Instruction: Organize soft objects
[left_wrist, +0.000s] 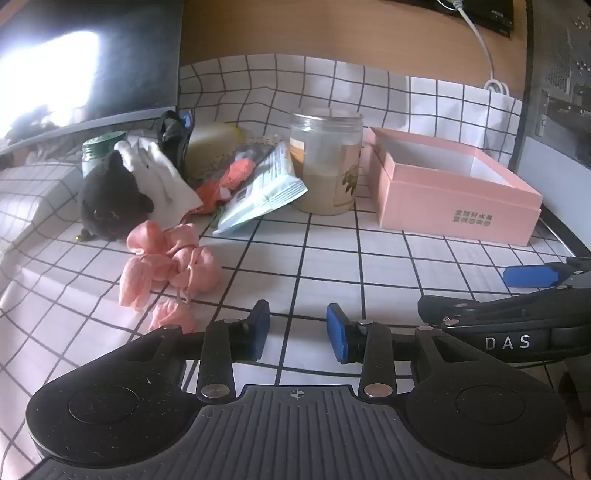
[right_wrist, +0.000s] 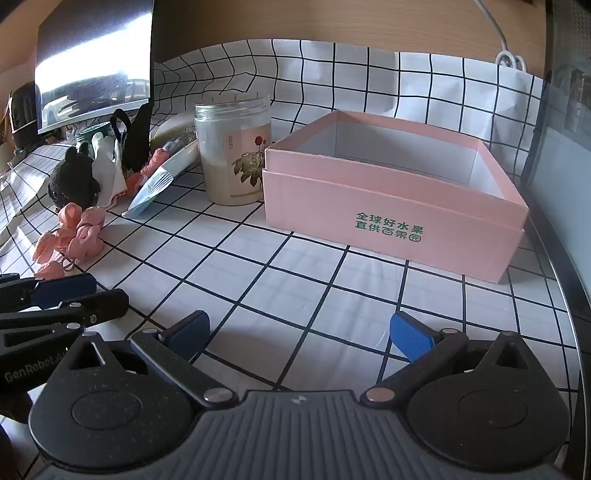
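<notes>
**Soft objects still clustered at desk's left side, box empty, both grippers empty**

Soft objects all sit on the checked cloth toward the left edge of the desk; none is in the pink box (right_wrist: 391, 206) yet.

Nearest: left gripper (left_wrist: 297, 334), jaws narrowly parted, nothing between them, hovering over bare cloth. Right gripper (right_wrist: 299, 334) spread wide, also empty, aimed at the open patch in front of the box.

Just past the left gripper, slightly to its left: pink fabric bunch (left_wrist: 168, 264), a knotted string of soft lobes. Long axis runs near-to-far, the near lobe almost under the left finger, the far end touching the black plush (left_wrist: 109, 201). The plush lies on its side, face toward the camera. White glove (left_wrist: 160, 177) leans on it, fingers pointing up and away.

Behind: orange knit piece (left_wrist: 231, 177) half under a snack packet (left_wrist: 258, 188), then a clear jar (left_wrist: 325, 162), with the box at the far right edge.

Risks, as judged:
- Narrow left jaws may pinch only one lobe; the rest would dangle and snag, or drag the plush.
- Pulling the orange knit could shift the packet and knock the jar.
- Grippers sit close together; crossing toward the box could collide them.
- Loose cloth may bunch up under a low approach.
</notes>
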